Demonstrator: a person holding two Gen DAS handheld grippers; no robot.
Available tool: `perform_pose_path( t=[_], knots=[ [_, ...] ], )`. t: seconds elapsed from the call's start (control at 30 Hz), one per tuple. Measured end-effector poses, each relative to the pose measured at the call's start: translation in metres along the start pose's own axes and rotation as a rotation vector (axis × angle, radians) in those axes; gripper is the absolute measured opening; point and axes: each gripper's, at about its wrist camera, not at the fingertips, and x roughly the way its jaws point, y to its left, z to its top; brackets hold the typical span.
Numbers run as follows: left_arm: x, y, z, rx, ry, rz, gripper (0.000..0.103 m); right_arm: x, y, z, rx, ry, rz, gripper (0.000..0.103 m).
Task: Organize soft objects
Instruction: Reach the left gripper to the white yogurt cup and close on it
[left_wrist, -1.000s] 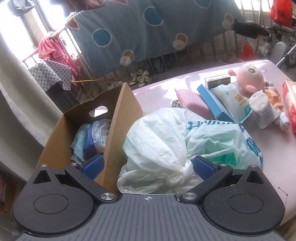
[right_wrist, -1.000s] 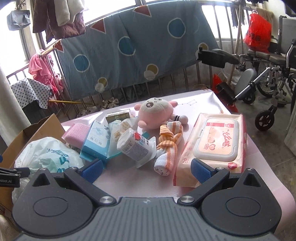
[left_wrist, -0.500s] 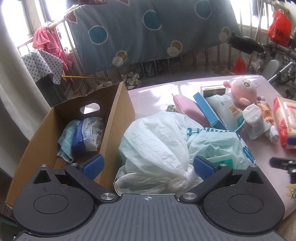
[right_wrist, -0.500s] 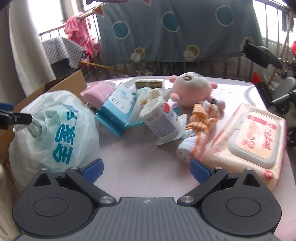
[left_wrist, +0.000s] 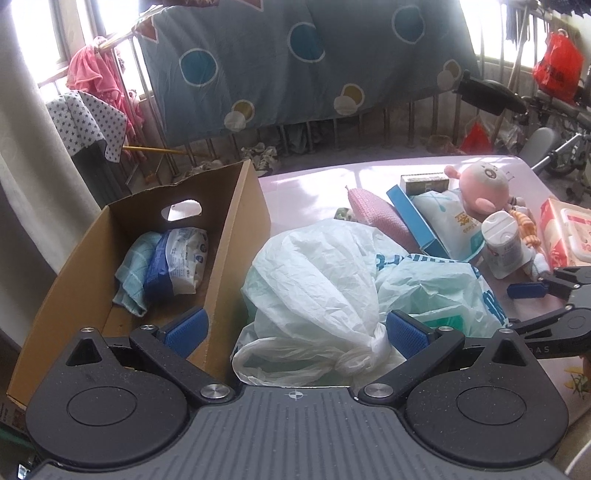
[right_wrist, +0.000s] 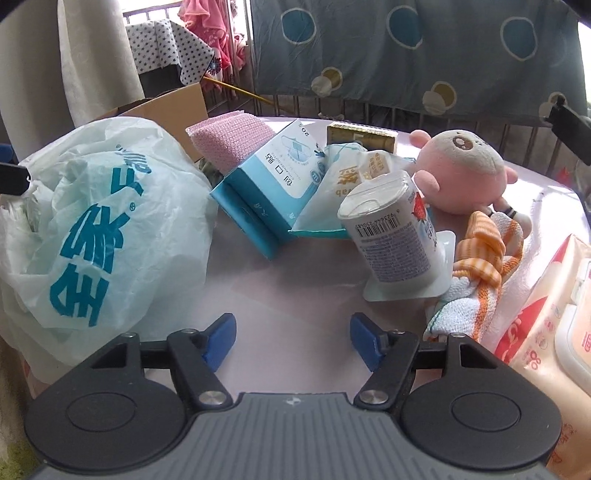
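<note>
We are hovering left gripper (left_wrist: 295, 330), fingers apart, over knotted white plastic bag (left_wrist: 325, 291); right gripper (right_wrist: 293, 338) spread, empty; thin film risking slipping, snagging brown cardboard box (left_wrist: 236, 229) wall

**Hidden and cut-off parts of the cluttered bench**

The knotted white plastic bag with teal print (left_wrist: 325, 280) hides the lower part of the pink knitted pouch (left_wrist: 380, 218) and whatever it contains. The red-and-cream wet wipes pack (right_wrist: 554, 314) runs off the right edge of the right wrist view. The pale blue checked cloth (left_wrist: 129, 273) inside the brown cardboard box (left_wrist: 236, 236) lies partly under a blue-and-white packet (left_wrist: 177, 258). The right tongs (left_wrist: 535, 291) are cut off at the left wrist view's edge. Print on the white cylindrical tub (right_wrist: 391, 236) is too small to read.
</note>
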Motion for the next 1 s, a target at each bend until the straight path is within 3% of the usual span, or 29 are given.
perform_pose_path(
  t=[0.27, 0.47, 0.63, 0.8, 1.0],
  knots=[
    [0.001, -0.004, 0.005, 0.006, -0.006, -0.008, 0.103, -0.048, 0.002, -0.001, 0.004, -0.134, -0.086, 0.04],
    [-0.009, -0.025, 0.021, 0.063, -0.069, -0.018, 0.103, -0.078, -0.013, 0.017, 0.109, -0.248, -0.133, 0.04],
    [0.002, -0.036, 0.025, 0.073, -0.022, -0.037, 0.103, -0.108, -0.026, 0.028, 0.224, -0.363, -0.085, 0.04],
    [0.007, -0.046, 0.022, 0.061, 0.007, -0.047, 0.103, -0.116, -0.027, 0.034, 0.229, -0.389, -0.11, 0.04],
    [0.002, -0.067, 0.031, 0.1, -0.021, -0.048, 0.103, -0.118, -0.035, 0.016, 0.26, -0.372, -0.147, 0.04]
  ],
)
